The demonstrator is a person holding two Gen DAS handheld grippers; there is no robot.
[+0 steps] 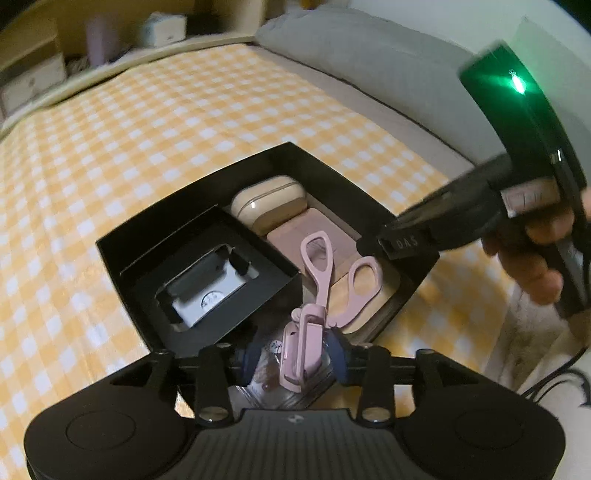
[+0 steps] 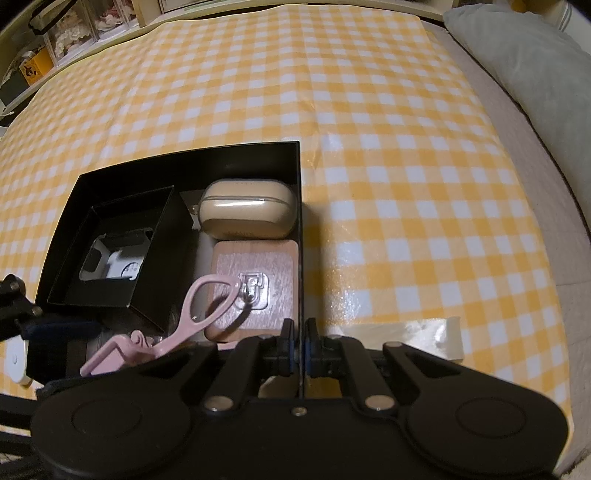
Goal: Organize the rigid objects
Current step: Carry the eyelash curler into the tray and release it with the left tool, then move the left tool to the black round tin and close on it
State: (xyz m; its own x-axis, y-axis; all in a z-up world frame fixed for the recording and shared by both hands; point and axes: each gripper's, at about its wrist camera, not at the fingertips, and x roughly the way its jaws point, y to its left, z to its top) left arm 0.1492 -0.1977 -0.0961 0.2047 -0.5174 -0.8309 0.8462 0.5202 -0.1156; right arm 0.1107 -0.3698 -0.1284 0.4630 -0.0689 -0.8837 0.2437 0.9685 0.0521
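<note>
A black open box (image 1: pixel 325 166) (image 2: pixel 258 151) lies on the yellow checked cloth. Inside are a beige earbud case (image 1: pixel 269 203) (image 2: pixel 247 214), a wooden coaster (image 2: pixel 284 258) with a clear hook on it, and a smaller black box (image 1: pixel 207 273) (image 2: pixel 114 251). My left gripper (image 1: pixel 295 358) is shut on a pink eyelash curler (image 1: pixel 314 295) (image 2: pixel 192 321) and holds it over the box's near end. My right gripper (image 2: pixel 299 347) is shut on the box's right wall (image 2: pixel 300 258); it also shows in the left wrist view (image 1: pixel 402 243).
The yellow checked cloth (image 2: pixel 369 110) covers a bed. A grey pillow (image 1: pixel 369 55) (image 2: pixel 524 48) lies at the far right. Shelves with small items (image 2: pixel 74 29) stand beyond the cloth's far left edge. Tape (image 2: pixel 417 332) holds the cloth's near edge.
</note>
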